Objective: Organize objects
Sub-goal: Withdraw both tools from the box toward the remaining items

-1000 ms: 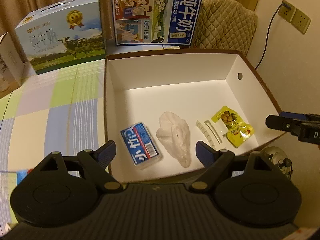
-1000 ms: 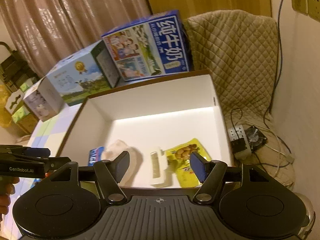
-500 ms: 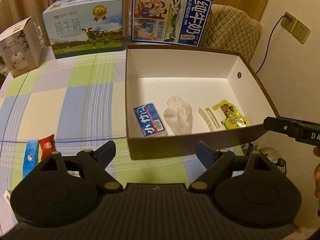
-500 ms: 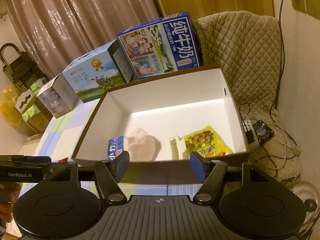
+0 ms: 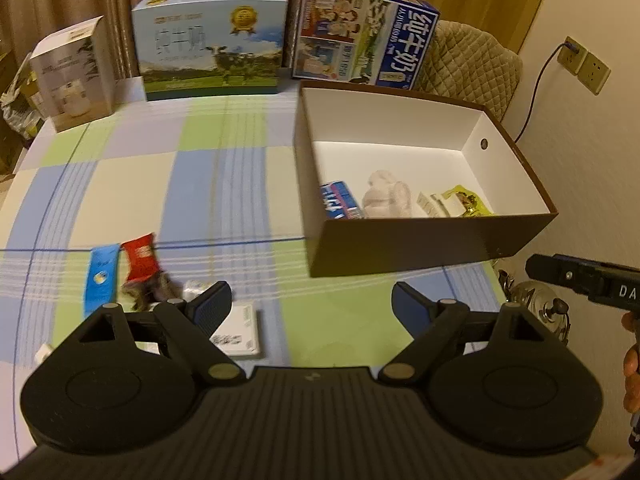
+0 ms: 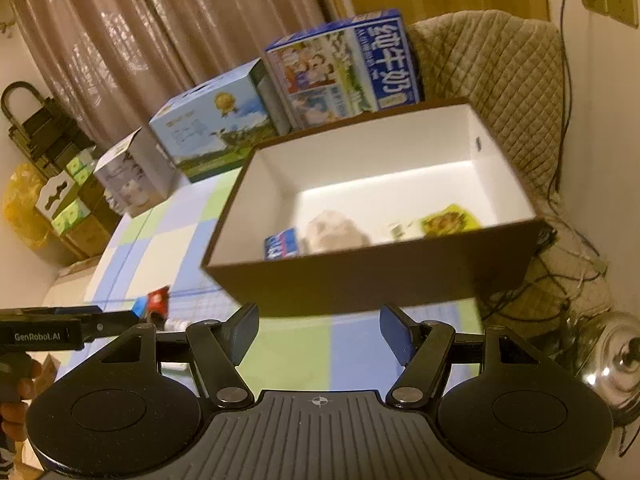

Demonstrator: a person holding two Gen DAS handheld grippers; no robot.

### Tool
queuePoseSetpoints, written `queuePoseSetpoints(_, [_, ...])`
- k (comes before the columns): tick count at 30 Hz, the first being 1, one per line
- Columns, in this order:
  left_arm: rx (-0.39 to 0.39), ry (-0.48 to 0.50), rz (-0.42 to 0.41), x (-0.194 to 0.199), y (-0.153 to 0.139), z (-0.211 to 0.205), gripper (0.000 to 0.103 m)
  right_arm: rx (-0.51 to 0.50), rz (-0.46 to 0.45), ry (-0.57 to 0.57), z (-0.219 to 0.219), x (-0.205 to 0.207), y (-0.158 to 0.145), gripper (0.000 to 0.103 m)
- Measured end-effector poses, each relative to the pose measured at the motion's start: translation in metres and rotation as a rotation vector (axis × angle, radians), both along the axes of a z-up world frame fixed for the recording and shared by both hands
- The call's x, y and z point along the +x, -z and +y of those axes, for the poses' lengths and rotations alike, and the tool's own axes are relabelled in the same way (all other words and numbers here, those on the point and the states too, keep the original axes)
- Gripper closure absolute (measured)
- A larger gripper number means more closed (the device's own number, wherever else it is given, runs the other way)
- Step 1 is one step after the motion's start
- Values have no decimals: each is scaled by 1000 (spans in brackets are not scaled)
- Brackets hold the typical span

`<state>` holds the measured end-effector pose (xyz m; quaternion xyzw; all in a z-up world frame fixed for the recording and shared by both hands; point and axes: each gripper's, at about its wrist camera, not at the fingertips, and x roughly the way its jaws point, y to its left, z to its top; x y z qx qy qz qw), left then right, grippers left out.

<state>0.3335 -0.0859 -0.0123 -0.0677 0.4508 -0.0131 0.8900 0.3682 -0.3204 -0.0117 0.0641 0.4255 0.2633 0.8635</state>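
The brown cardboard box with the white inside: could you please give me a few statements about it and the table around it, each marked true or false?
1. The brown cardboard box with the white inside holds a yellow snack pouch. True.
2. The red snack packet lies inside the box. False: it lies on the checked tablecloth, left of the box.
3. The left gripper grips a white card. False: its jaws are open and empty.
4. A blue milk carton stands behind the box. True.
5. The right gripper is empty. True.
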Motion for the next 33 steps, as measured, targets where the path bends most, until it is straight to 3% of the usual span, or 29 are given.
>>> queuePoseSetpoints(18, [-22, -160, 59, -77, 19, 102, 19, -30, 71, -150, 84, -54, 25, 39])
queuePoseSetpoints(33, [-21, -338, 121, -119, 46, 162, 19, -65, 127, -269, 144, -62, 55, 39])
